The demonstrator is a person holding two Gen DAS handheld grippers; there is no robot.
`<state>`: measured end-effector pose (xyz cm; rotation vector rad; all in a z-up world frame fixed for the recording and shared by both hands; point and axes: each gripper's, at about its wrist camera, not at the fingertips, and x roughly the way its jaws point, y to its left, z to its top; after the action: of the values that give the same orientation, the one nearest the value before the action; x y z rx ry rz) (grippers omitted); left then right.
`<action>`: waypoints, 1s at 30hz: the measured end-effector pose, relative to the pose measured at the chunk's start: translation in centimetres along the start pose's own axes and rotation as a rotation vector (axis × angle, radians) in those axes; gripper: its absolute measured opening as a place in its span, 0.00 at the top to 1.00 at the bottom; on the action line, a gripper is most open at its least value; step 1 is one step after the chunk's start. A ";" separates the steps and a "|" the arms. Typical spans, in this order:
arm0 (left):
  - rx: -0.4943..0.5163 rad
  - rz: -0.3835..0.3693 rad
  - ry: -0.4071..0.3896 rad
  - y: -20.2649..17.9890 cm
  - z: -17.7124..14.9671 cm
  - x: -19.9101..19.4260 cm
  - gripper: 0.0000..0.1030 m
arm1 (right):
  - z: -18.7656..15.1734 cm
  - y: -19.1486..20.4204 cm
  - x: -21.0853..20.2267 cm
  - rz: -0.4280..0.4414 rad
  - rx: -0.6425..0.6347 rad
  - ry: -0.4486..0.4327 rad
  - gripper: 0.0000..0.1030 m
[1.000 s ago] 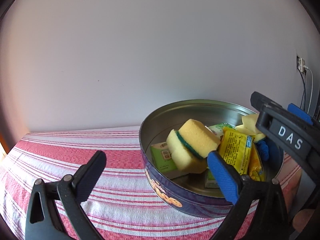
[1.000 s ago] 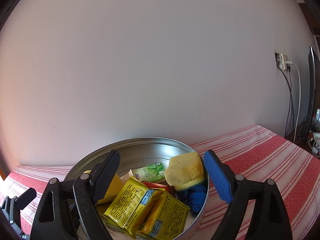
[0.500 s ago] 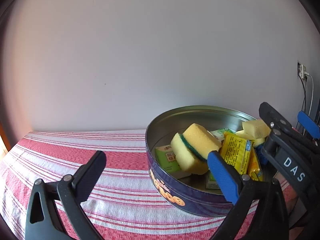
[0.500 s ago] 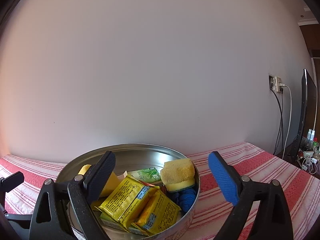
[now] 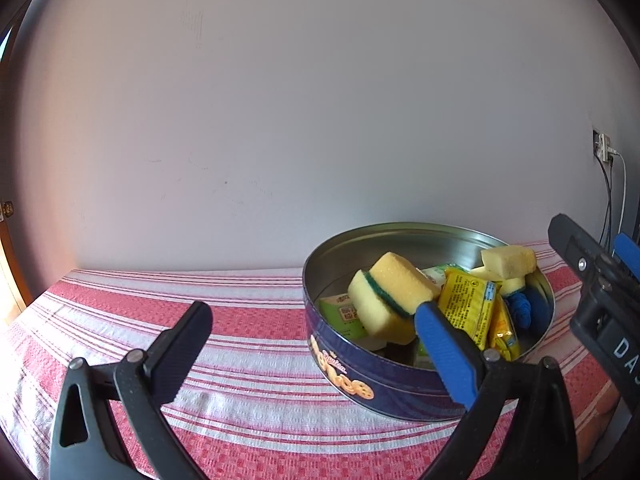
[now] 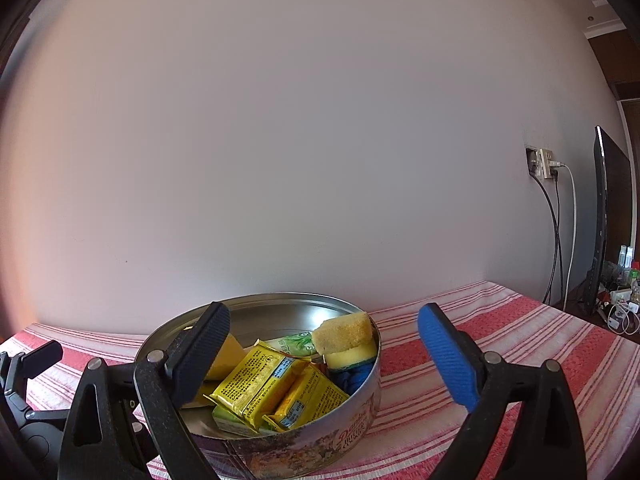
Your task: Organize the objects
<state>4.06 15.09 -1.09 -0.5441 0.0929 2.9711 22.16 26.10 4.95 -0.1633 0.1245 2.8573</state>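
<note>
A round blue cookie tin [image 5: 360, 384] [image 6: 320, 448] stands on the red-and-white striped cloth [image 5: 240, 320]. Inside lie a yellow sponge with a green layer [image 5: 392, 292], a second yellow sponge [image 5: 508, 262] [image 6: 344, 334] against the rim, yellow packets [image 5: 466, 304] [image 6: 256, 380], green packets [image 5: 340, 312] [image 6: 296, 342] and a blue item [image 5: 520, 308] [image 6: 354, 376]. My left gripper [image 5: 310, 316] is open and empty, in front of the tin's left side. My right gripper [image 6: 324, 314] stands wide open and empty before the tin; its body also shows in the left wrist view [image 5: 592, 280].
A plain wall rises right behind the table. At the right are a wall socket with hanging cables [image 6: 544, 164], a dark monitor [image 6: 604, 216] and small clutter [image 6: 624, 304]. The striped cloth [image 6: 520, 340] runs on to the tin's right.
The right jaws have spread wider and drawn back from the sponge they framed. In the left wrist view the tin has slid rightward and looks farther off, as does the right gripper.
</note>
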 end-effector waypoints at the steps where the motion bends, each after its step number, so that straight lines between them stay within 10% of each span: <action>1: -0.003 0.001 0.002 0.1 0.0 0.0 0.00 | 0.0 0.1 -0.3 0.000 -0.005 -0.006 0.06; 30: -0.019 0.002 0.003 0.7 0.3 -1.2 0.00 | 0.2 -0.3 -3.2 -0.024 0.009 -0.106 0.01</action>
<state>4.94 14.35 -0.33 -0.5517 0.0660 2.9758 25.32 25.60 5.56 -0.0110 0.1126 2.8337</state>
